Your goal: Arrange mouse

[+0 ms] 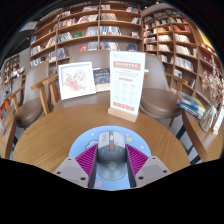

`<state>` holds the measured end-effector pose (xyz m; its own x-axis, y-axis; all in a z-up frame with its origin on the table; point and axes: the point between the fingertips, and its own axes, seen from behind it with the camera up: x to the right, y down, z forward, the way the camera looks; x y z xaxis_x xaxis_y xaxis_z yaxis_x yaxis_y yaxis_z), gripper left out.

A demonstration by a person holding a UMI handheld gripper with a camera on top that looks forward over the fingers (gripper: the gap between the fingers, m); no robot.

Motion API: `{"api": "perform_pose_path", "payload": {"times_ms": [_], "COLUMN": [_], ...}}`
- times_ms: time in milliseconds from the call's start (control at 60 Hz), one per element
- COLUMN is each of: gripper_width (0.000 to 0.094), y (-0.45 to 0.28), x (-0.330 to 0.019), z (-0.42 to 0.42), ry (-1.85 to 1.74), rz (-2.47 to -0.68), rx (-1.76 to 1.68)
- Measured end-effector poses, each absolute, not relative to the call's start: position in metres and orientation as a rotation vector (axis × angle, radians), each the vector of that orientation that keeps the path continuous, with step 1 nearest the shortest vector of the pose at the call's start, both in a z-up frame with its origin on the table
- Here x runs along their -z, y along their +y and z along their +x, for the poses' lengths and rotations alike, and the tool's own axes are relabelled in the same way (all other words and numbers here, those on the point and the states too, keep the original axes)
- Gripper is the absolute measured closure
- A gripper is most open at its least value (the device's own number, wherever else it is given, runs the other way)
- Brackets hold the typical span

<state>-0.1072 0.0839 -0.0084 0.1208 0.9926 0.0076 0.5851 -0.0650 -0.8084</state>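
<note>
A grey mouse (pixel 112 150) with a dark scroll wheel lies lengthwise between my fingers, pointing away from me. My gripper (pixel 112 166) is shut on it, with the pink pads (pixel 88 158) pressed against both of its sides. Under the mouse is a light blue mouse pad (pixel 81 143) with small prints, lying on the near part of a round wooden table (pixel 45 135). I cannot tell whether the mouse rests on the pad or is held just above it.
A tall white and red sign (pixel 127 84) stands beyond the mouse on the table, and a framed picture card (pixel 77 79) stands to its left. Wooden chairs (pixel 44 92) ring the table. Bookshelves (pixel 95 28) fill the background.
</note>
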Motion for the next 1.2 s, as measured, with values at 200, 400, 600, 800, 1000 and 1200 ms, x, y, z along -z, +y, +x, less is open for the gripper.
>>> {"api": "perform_pose_path", "payload": {"times_ms": [200, 400, 600, 800, 1000, 1200], "gripper_width": [0.0068, 0.008, 0.0081, 0.0082, 0.0082, 0.0084], "y": [0.089, 0.081, 0.068, 0.057, 0.056, 0.056], "x": [0.004, -0.053, -0.105, -0.128, -0.137, -0.135], "z": [-0.098, -0.049, 0.049, 0.139, 0.201, 0.233], "ry": [-1.534, -1.505, -1.465, -1.469, -1.477, -1.472], "rz": [-1.736, -1.681, -1.639, -1.593, -1.545, -1.547], "rx": [-0.738, -0.781, -0.808, -0.824, -0.815, -0.819]}}
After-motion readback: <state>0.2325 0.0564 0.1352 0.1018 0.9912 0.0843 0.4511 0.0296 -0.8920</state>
